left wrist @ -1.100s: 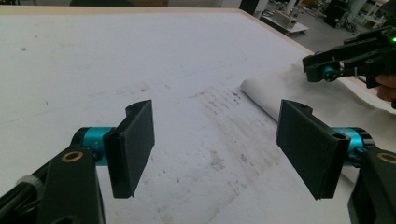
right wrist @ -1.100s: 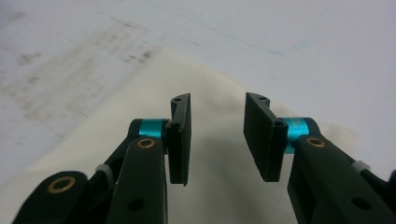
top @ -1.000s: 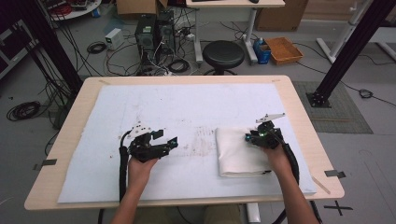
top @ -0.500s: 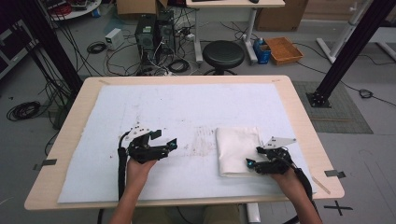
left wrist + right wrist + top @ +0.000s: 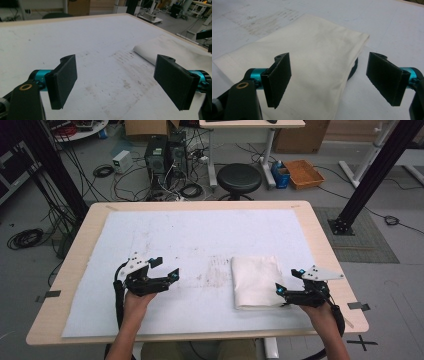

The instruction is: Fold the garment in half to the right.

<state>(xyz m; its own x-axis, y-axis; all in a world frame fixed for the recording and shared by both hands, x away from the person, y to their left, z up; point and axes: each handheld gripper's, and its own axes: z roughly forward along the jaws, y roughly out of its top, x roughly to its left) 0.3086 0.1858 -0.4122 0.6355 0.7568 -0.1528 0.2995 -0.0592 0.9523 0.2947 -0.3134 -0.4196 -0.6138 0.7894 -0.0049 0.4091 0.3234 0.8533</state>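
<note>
Right hand-held gripper (image 5: 288, 291) has drawn back off folded cloth (image 5: 255, 281), jaws opening.

We see a pale wooden worktop (image 5: 320, 240) covered by a white, smudged sheet (image 5: 200, 235). Beyond its far edge stands a round black stool (image 5: 239, 176), with computer towers (image 5: 165, 157) and tangled cables (image 5: 175, 190) to its left and an orange tray (image 5: 303, 173) on the floor to its right.

From my feed: grey floor (image 5: 395, 285) w/ cables everywhere. Behind the wooden table (image 5: 320, 235) there's a black round stool (image 5: 239, 177), a PC tower (image 5: 156, 157), a small white box (image 5: 121, 161) and an orange tray (image 5: 303, 172). Black frame posts (image 5: 372, 167) on both sides, dark mat (image 5: 362, 237) to the right. Tape marks on floor.
</note>
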